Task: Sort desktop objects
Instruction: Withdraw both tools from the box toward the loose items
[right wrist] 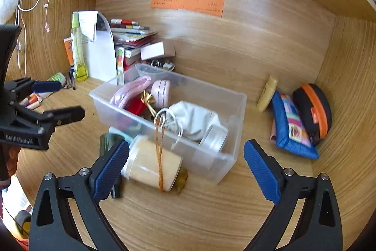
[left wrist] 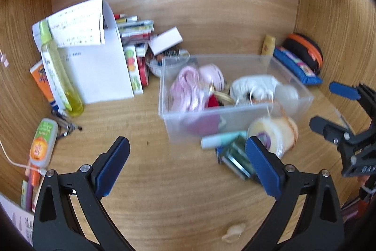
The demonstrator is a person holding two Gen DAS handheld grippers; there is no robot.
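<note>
A clear plastic rectangular bin point(right wrist: 237, 105) stood on the wood-grain desk point(right wrist: 188, 211) inside a wooden alcove, and it already held a coiled pink cord point(right wrist: 131, 91), a round pink case point(right wrist: 162, 92), a red item with a gold bow point(right wrist: 146, 98) and a grey-white drawstring pouch point(right wrist: 195, 119). Just in front of the bin's near wall lay a cream-coloured cylindrical jar point(right wrist: 152, 164) on its side, an orange-gold cord point(right wrist: 159, 157) looped around its middle, with a dark green glassy object point(right wrist: 109, 141) and a pale teal tube point(left wrist: 223, 139) just beside it. The right gripper point(right wrist: 186, 169) was spread wide, its blue ribbed pads point(right wrist: 260, 171) either side of the jar and bin corner without pressing on anything; it held nothing. The left gripper point(left wrist: 188, 164) was likewise wide open over bare desk, empty. To the right, against the alcove wall, a blue patchwork fabric pouch point(right wrist: 291, 128) leaned beside a black case with an orange zip band point(right wrist: 315, 109) and a small yellow tube point(right wrist: 266, 93). At the back left a tall yellow-green spray bottle point(left wrist: 56, 72) stood before white papers point(left wrist: 94, 58) and a stack of books and pens point(left wrist: 136, 27).
</note>
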